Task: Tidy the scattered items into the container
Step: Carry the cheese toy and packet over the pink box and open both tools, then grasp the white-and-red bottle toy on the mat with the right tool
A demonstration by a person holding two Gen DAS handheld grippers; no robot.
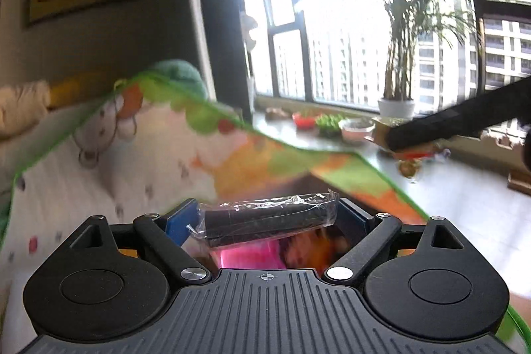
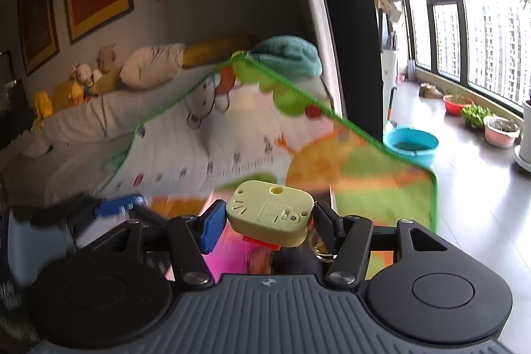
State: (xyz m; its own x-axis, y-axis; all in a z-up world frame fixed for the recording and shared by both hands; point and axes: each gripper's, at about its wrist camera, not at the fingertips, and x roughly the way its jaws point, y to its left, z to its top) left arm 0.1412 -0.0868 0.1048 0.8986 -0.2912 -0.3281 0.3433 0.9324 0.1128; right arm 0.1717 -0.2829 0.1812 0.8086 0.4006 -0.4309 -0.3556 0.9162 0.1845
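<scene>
Both hands were carrying, by the look of it. The left tool point(image 1: 268, 218) was clamped across the ends of a dark roll in clear wrapping point(image 1: 270, 216), which lay crosswise between its blue pads and was held up off the colourful play mat point(image 1: 139, 155). The right tool point(image 2: 267, 218) was clenched on a pale yellow plastic toy point(image 2: 270, 213), its underside and a small screw facing the camera, a red part showing beneath it. In the right wrist view the left tool point(image 2: 109, 208) appeared blurred at the left edge, low over the mat; in the left wrist view a dark sleeve point(image 1: 464, 118) reached in from the right, near the pots point(image 1: 356, 128) by the window point(image 1: 332, 22). The mat spread across the floor point(image 2: 481, 188) beside a bed point(image 2: 99, 121) piled with pillows and soft toys, and a blue basin point(image 2: 411, 143) stood just past its far edge. No container for the items could be made out in either view, so the step in hand seemed to be the carry after pick-up. The next move would call for finding that container, bringing each tool over its opening and releasing only once the item was well inside, one hand at a time to avoid a clash.
</scene>
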